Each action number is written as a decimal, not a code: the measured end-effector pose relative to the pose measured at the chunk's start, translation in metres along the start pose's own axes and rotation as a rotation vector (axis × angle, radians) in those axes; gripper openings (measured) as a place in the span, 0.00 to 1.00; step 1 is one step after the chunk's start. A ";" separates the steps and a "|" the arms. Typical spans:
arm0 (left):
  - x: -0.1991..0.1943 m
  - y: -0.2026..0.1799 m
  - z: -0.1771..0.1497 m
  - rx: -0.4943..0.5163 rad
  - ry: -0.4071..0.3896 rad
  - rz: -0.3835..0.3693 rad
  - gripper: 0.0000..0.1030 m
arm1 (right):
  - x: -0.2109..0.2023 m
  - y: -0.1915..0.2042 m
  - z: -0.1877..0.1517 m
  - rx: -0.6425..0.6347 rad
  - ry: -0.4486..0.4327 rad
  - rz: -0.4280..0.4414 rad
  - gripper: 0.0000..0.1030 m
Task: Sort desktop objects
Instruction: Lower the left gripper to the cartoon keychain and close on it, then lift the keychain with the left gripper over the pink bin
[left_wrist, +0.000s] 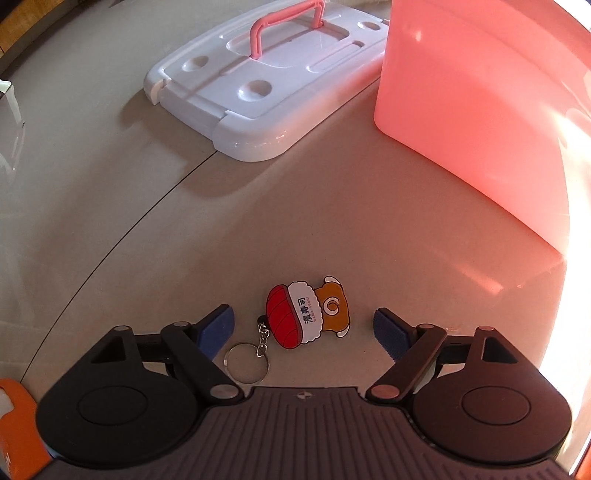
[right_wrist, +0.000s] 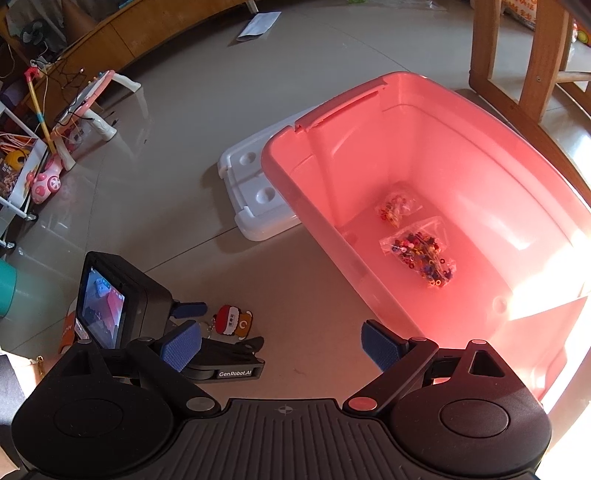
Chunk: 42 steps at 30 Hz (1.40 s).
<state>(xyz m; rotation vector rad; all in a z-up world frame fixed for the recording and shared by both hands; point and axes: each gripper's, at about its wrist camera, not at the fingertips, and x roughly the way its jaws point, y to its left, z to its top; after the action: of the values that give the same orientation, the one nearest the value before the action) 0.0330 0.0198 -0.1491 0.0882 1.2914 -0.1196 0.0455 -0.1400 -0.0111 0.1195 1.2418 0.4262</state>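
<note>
Both tongs stand wide, gripping nothing: left gripper (left_wrist: 303, 330) straddles the flat rubbery sushi-bear keychain (left_wrist: 308, 312) on the glossy tiled floor (left_wrist: 110, 221), its ribbed blue pads (left_wrist: 388, 334) clear of it; right gripper (right_wrist: 282, 345) is empty. Beside it, a smooth pink plastic bin (right_wrist: 369, 122) holds crinkly bead bags (right_wrist: 424, 254); a moulded white lid (left_wrist: 258, 92) lies behind.
</note>
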 end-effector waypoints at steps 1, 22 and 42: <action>-0.001 0.000 0.000 -0.001 -0.003 0.000 0.76 | 0.000 0.000 0.000 0.000 0.001 0.001 0.90; -0.032 0.005 0.009 -0.083 -0.048 -0.008 0.51 | -0.014 0.005 0.001 -0.015 -0.015 0.005 0.90; -0.122 0.001 0.022 -0.115 -0.176 0.021 0.51 | -0.073 0.005 -0.003 -0.017 -0.109 -0.063 0.90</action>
<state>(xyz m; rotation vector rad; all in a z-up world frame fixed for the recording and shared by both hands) 0.0213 0.0223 -0.0261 -0.0078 1.1186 -0.0339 0.0229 -0.1631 0.0552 0.0884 1.1318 0.3710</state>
